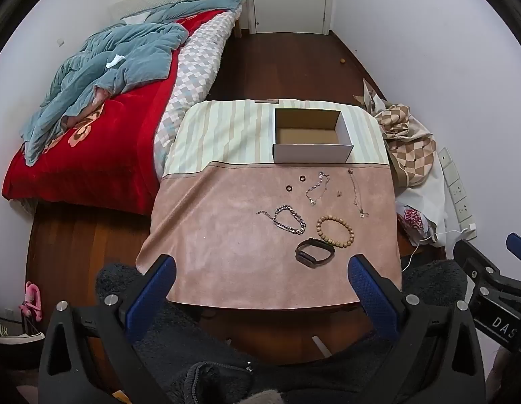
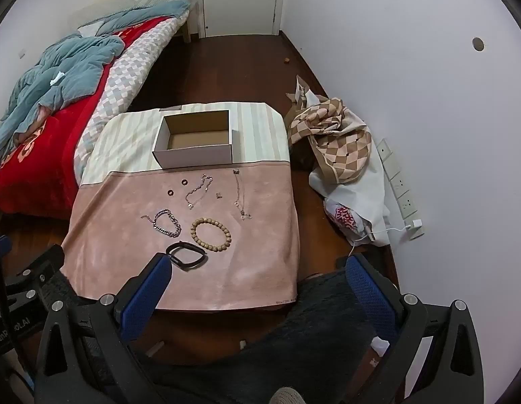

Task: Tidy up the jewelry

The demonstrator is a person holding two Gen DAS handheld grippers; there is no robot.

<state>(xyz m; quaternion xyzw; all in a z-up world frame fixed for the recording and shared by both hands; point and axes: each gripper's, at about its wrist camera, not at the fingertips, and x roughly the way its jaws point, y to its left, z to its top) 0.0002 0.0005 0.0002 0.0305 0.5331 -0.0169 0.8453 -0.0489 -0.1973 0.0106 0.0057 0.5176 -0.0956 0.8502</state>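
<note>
Pink-and-striped cloth-covered table (image 1: 226, 235) stands beside a red-blanketed bed (image 1: 92, 155), bearing an open white cardboard box (image 1: 312, 153); left gripper (image 1: 262, 269) and right gripper (image 2: 258, 269) both gape empty.

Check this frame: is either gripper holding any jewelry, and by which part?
Nothing is held. The left gripper and right gripper are both open and empty; the black band lies on the table, untouched.

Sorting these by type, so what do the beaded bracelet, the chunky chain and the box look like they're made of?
Beaded bracelet: apparently wood, matte tan round beads. Chunky chain: likely metal, silvery links with glints. Box: cardboard, white outside, bare brown inside.
</note>
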